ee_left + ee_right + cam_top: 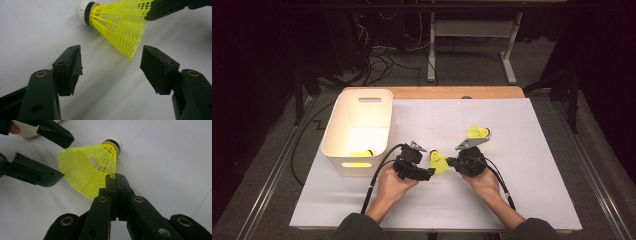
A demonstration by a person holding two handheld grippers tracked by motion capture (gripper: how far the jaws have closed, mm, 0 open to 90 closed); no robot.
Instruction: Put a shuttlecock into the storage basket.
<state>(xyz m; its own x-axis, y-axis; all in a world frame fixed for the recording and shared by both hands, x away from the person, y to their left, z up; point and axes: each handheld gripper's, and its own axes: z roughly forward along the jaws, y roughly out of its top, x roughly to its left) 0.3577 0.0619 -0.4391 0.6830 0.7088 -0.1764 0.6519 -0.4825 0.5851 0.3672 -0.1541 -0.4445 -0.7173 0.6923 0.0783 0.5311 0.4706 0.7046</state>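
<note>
Right hand-held gripper (113, 178), jaws closed on the rim of the yellow plastic skirt of a shuttlecock (92, 171), holds it just above the white sheet (522, 165) covering the bench, its white cork tip pointing away from the person. Left hand-held gripper (111, 66), jaws apart and empty, faces the skirt's open end from just beside it. A second yellow shuttlecock (478, 132) lies farther back on the sheet. A third (361, 153) lies inside the white plastic bin (343, 120) at the left.
</note>
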